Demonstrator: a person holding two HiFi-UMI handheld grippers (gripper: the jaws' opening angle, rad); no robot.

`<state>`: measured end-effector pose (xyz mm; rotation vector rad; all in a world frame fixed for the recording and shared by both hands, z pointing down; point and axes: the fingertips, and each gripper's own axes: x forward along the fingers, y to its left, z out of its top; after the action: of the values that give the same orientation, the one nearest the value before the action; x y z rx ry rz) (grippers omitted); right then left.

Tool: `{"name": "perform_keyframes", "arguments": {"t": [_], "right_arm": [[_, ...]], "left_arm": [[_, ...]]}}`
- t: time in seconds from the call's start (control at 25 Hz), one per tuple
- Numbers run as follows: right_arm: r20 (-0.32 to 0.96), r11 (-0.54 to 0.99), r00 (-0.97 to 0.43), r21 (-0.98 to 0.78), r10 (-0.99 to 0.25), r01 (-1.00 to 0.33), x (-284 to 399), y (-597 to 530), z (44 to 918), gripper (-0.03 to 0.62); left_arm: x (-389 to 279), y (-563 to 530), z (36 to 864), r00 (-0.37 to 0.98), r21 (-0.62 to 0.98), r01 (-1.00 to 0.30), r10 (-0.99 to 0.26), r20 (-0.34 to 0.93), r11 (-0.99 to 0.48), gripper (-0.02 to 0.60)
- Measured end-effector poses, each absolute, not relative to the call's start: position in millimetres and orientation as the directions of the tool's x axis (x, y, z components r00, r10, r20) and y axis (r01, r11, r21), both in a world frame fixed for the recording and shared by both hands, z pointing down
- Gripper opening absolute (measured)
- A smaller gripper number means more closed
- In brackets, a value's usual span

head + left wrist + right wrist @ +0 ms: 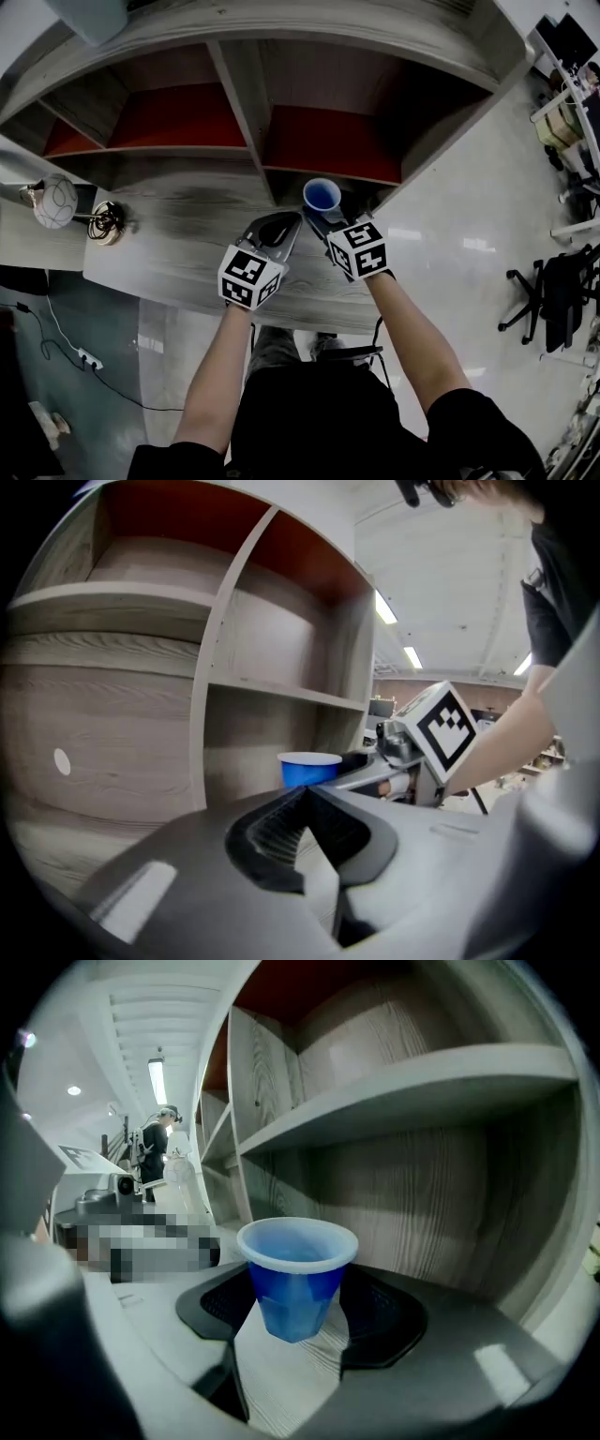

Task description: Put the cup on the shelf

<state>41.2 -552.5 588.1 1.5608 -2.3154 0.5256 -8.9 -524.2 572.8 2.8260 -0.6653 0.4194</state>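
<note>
Wooden shelf (pixel 246 94), right gripper (pixel 300 1309) clasping blue cup (pixel 296 1265)

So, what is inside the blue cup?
Nothing shows inside the blue cup: from above, only its blue inner wall and bottom are seen. In the right gripper view, its own rim covers the bottom.

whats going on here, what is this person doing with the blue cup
A person stands facing a wooden shelf unit with a two-jaw gripper in each hand. The right gripper grips a blue cup upright between its jaws, at the mouth of the bottom right-hand compartment, over the wood-grain ledge. The left gripper is beside it, jaws together and empty. The cup looks held just off the surface, not yet released onto the shelf.
</note>
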Motion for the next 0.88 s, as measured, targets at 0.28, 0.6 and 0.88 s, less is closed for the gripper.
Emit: {"name": "perform_keyframes", "arguments": {"t": [0.28, 0.6, 0.88], "right_arm": [[0.450, 0.285, -0.301, -0.104, -0.841, -0.953, 50, -580, 627, 0.291], [0.473, 0.278, -0.268, -0.049, -0.840, -0.959, 55, -605, 666, 0.291], [0.469, 0.265, -0.244, -0.024, -0.848, -0.964, 60, -616, 685, 0.291]], "left_arm": [[-13, -543, 598, 0.853, 0.159, -0.471, -0.403, 0.332, -0.868, 0.000], [-14, -557, 610, 0.859, 0.182, -0.472, -0.403, 0.317, -0.863, 0.000], [-14, -560, 619, 0.856, 0.179, -0.477, -0.409, 0.315, -0.861, 0.000]]}}
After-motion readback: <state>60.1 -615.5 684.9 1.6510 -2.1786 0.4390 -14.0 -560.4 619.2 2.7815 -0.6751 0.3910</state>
